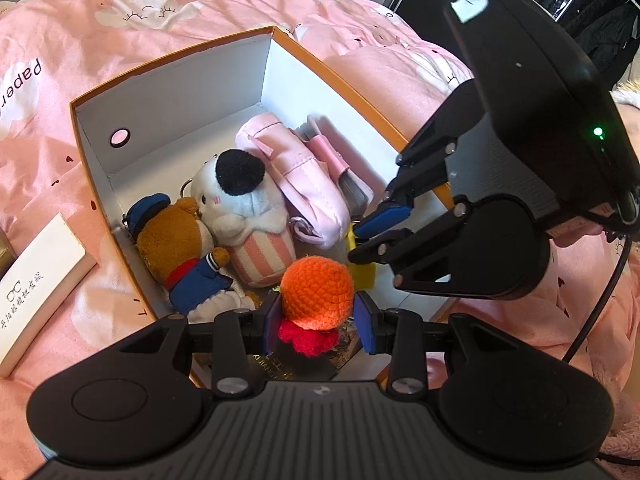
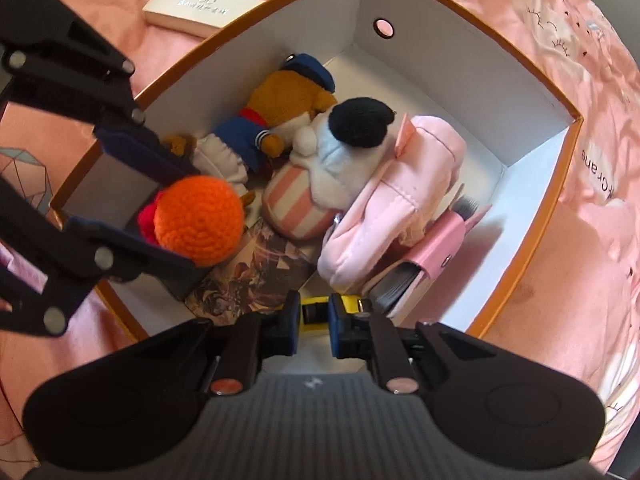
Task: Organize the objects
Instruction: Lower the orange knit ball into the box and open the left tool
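The box [image 1: 96, 184] sits on the bedspread [image 1: 200, 4]. Inside, the bear [image 1: 176, 240] lies against one wall, the popcorn plush [image 1: 248, 216] beside it, the pouch [image 1: 296, 172] beyond, the wallet [image 2: 424, 268] against the opposite wall.

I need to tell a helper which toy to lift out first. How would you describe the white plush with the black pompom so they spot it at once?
Find the orange-rimmed white box on the pink bedding. Inside, between the brown bear in blue uniform and the pink fabric pouch, lies the white plush. Only it has a black pompom and a pink-and-white striped base.
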Available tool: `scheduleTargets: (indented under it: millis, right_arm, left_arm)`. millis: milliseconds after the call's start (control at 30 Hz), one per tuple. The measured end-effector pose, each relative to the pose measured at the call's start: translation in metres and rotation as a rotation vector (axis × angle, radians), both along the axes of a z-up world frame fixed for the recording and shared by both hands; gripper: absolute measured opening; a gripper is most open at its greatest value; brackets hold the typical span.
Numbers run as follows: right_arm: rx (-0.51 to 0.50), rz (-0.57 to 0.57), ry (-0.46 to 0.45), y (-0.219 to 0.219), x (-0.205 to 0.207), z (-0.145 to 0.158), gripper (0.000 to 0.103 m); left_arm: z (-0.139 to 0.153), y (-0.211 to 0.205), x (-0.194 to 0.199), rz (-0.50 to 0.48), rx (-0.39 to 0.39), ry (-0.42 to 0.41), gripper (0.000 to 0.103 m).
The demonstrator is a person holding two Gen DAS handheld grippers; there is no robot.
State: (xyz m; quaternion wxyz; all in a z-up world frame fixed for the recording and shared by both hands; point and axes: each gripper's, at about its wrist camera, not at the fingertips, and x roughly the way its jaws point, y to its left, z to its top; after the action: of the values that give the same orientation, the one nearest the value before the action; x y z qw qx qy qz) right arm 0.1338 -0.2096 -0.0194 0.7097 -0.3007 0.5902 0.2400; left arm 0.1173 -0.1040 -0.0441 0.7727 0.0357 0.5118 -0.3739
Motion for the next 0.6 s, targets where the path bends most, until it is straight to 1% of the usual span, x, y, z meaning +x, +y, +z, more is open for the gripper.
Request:
scheduleTargets:
  millis: [133, 267, 300, 400, 467, 533, 600]
  right_arm:
    - [-0.001, 0.009, -0.007, 0.005, 0.005, -0.002, 0.015]
    - [0.022, -0.018, 0.021, 0.004, 0.011, -0.002, 0.015]
    - [0.006, -0.014, 0.032, 0.004, 0.01, -0.001, 0.015]
    - [-0.099, 0.013, 0.012, 0.003, 0.004, 0.001, 0.014]
    - [-0.152, 0.003, 0.003, -0.002, 0.003, 0.0, 0.014]
    - [-0.16, 0.009, 0.007, -0.005, 0.002, 0.001, 0.014]
    - [-0.146, 0.01, 0.009, -0.007, 0.002, 0.006, 0.014]
  left_arm:
    - [-0.001, 0.002, 0.001, 0.015, 0.008, 0.003, 0.044]
    - [-0.001, 0.003, 0.0, 0.016, 0.011, 0.002, 0.044]
    - [-0.001, 0.004, -0.001, 0.015, 0.01, 0.002, 0.044]
    - [-0.001, 0.003, -0.001, 0.011, 0.009, 0.005, 0.044]
    - [-0.003, 0.002, -0.001, 0.006, 0.01, 0.008, 0.044]
    - [-0.004, 0.0, -0.002, -0.002, 0.011, 0.011, 0.044]
    - [-0.005, -0.002, -0.004, -0.009, 0.011, 0.014, 0.044]
